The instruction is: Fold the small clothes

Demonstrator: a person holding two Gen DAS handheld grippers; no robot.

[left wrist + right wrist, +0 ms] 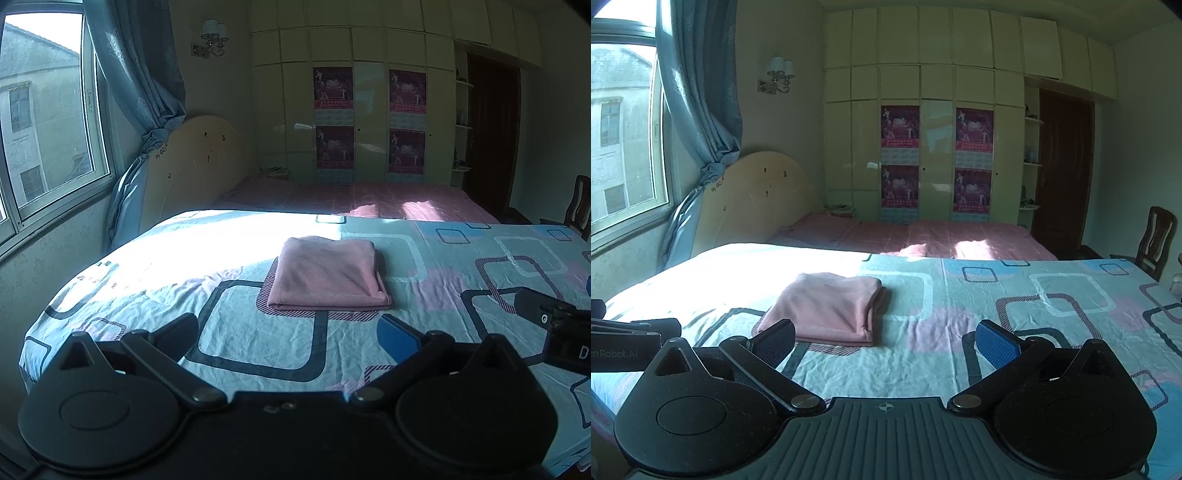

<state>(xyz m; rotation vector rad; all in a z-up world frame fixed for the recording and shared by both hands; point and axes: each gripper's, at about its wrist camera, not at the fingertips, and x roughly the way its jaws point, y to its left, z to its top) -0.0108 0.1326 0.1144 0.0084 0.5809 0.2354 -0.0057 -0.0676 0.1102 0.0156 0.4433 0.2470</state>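
**Folded pink cloth on the bed, both grippers empty**

A pink cloth (328, 273) lies folded into a neat rectangle on the bedsheet (258, 347), a pale blue sheet printed with rounded squares in dark, white and pink. The cloth sits flat, layers stacked, its folded edges toward the near and right sides. Strong sunlight falls across the sheet to its left and behind it, just reaching the cloth's far left corner.

The left gripper (295, 332) hangs over the sheet's near part, its 2 fingers spread wide with nothing between them. The cloth lies ahead of it, apart from both fingers. The right gripper (886, 338) is likewise spread wide and holds nothing; in its view the cloth lies ahead and to the left, and the left pad (774, 341) overlaps the cloth's near corner in the picture, though I cannot tell whether they touch. Each gripper shows at the edge of the other's view.

Beyond the sheet stands a second bed with a pink cover (923, 236) and a pale headboard (753, 195). A window (40, 118) with a blue curtain (140, 74) is at left, a wardrobe (923, 110) with 4 posters behind, and a chair (1156, 240) at right.
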